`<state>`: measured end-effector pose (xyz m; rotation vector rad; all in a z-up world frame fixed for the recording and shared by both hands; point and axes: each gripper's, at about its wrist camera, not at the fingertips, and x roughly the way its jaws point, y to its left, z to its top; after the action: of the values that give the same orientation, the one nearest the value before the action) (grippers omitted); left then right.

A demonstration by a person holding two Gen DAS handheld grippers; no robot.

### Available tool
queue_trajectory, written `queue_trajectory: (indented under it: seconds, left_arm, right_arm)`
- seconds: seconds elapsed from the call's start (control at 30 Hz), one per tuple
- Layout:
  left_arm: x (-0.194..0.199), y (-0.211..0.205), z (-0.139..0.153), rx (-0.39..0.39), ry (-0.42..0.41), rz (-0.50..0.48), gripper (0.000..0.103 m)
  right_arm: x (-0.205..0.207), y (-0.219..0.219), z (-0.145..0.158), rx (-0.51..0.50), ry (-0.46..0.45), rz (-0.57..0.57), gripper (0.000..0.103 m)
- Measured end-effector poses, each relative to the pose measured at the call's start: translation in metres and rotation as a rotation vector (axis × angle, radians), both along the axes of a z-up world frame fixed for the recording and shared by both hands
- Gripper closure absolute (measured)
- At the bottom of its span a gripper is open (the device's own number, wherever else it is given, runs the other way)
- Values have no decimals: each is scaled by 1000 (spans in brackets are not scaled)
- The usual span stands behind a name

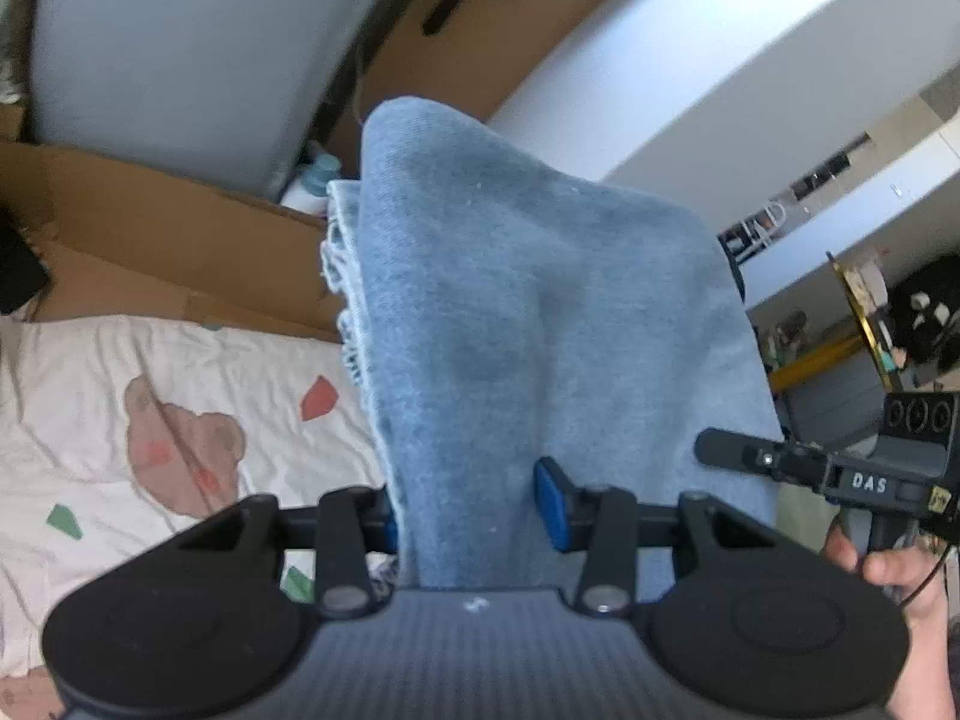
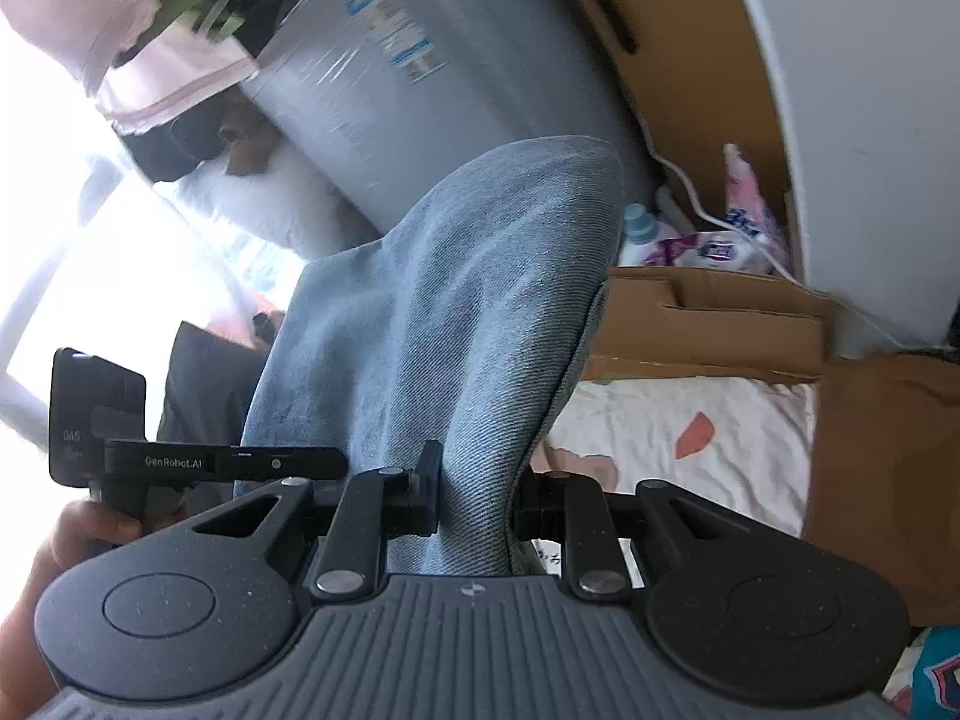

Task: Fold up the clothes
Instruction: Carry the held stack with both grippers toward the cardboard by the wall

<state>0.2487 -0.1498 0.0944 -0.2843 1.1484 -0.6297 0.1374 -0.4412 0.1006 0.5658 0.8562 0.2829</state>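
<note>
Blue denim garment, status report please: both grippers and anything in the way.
Left gripper shut on the blue denim garment. Right gripper shut on it too. Denim raised above the white patterned bedsheet. Nothing in the way.

Cardboard boxes (image 1: 180, 252) crowd the bedsheet's (image 1: 90, 396) far edge.

Not much readable here tbh. In the left wrist view, the right gripper (image 1: 840, 468), just to the right of the denim garment (image 1: 528, 330), has "DAS" in white letters on its dark body. In the right wrist view, the left gripper (image 2: 198, 462), just left of that denim, has "GenRobot.AI" in white along its black finger bar, and something like "DAS" fainter on the block behind it. The big wrapped roll (image 2: 420, 90) above the denim carries a blue-and-white label (image 2: 414, 57), too blurred to read.
</note>
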Motion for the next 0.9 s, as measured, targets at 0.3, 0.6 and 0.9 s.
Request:
queue_trajectory:
  seconds: [0.3, 0.6, 0.9]
  left_arm:
    - [22, -49, -29, -31, 4, -70, 61]
    - [44, -96, -58, -74, 7, -137, 61]
    - [57, -134, -91, -91, 39, -185, 62]
  right_arm:
    - [-17, -60, -29, 14, -6, -77, 82]
    - [-21, -117, -55, 11, -14, -140, 82]
    - [-16, -164, -94, 16, 10, -196, 81]
